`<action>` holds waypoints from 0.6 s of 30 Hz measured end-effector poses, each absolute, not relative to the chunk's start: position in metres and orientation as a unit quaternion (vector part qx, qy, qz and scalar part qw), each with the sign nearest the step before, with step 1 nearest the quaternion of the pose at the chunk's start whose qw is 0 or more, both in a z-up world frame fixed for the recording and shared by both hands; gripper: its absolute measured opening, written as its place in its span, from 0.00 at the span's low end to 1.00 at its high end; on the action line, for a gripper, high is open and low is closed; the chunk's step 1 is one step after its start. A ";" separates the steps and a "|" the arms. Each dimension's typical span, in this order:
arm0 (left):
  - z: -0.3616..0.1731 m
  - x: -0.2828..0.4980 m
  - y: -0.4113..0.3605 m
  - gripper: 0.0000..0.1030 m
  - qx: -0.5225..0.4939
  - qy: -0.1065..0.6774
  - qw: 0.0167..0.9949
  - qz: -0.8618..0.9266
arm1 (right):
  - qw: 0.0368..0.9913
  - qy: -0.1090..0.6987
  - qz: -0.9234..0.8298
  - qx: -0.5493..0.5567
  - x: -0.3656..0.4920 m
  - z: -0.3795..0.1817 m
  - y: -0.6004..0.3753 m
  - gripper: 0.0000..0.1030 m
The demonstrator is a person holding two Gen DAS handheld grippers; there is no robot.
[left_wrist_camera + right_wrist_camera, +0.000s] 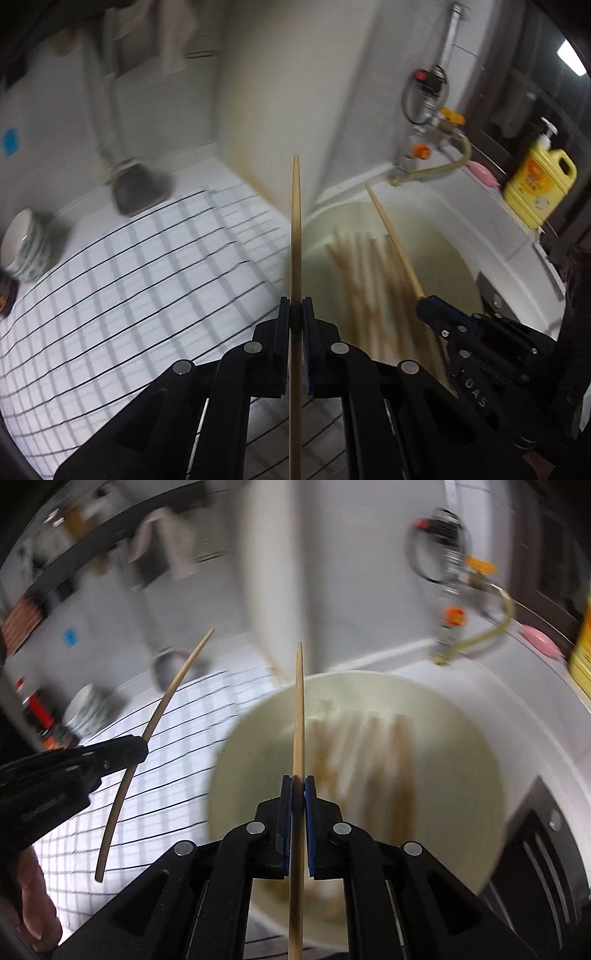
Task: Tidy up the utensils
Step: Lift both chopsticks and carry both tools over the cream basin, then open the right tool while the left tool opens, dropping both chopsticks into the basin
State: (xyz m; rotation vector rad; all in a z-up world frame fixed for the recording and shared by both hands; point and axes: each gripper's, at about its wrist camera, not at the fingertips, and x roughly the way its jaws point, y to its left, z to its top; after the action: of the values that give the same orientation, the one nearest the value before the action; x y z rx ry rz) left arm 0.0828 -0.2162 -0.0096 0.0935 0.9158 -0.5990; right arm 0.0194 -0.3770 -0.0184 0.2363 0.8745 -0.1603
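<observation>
the left tool and right tool are matt black plastic with bright metal rivets and blue, rough-looking pads. each grips a pale, smooth wooden chopstick, the right tool's chopstick being of like wood. the basin looks like glossy cream plastic, holding more wooden chopsticks, blurred. a checked cloth covers the desk. the tap fittings are shiny metal; the yellow bottle is glossy plastic.
</observation>
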 end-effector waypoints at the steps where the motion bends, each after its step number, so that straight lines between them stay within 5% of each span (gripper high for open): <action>1: -0.012 0.084 -0.231 0.07 0.048 0.438 0.848 -0.296 | 0.893 0.425 -0.084 0.120 0.017 -0.021 -0.386 0.06; 18: -0.088 0.101 -0.329 0.07 0.095 0.519 0.792 -0.306 | 0.856 0.474 -0.113 0.172 0.040 -0.082 -0.444 0.06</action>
State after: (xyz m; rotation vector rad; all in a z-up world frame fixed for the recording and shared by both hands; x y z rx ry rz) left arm 0.1008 -0.3286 -0.0883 0.2045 1.1167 -0.6582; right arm 0.0403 -0.4440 -0.0816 0.3614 0.9953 -0.2370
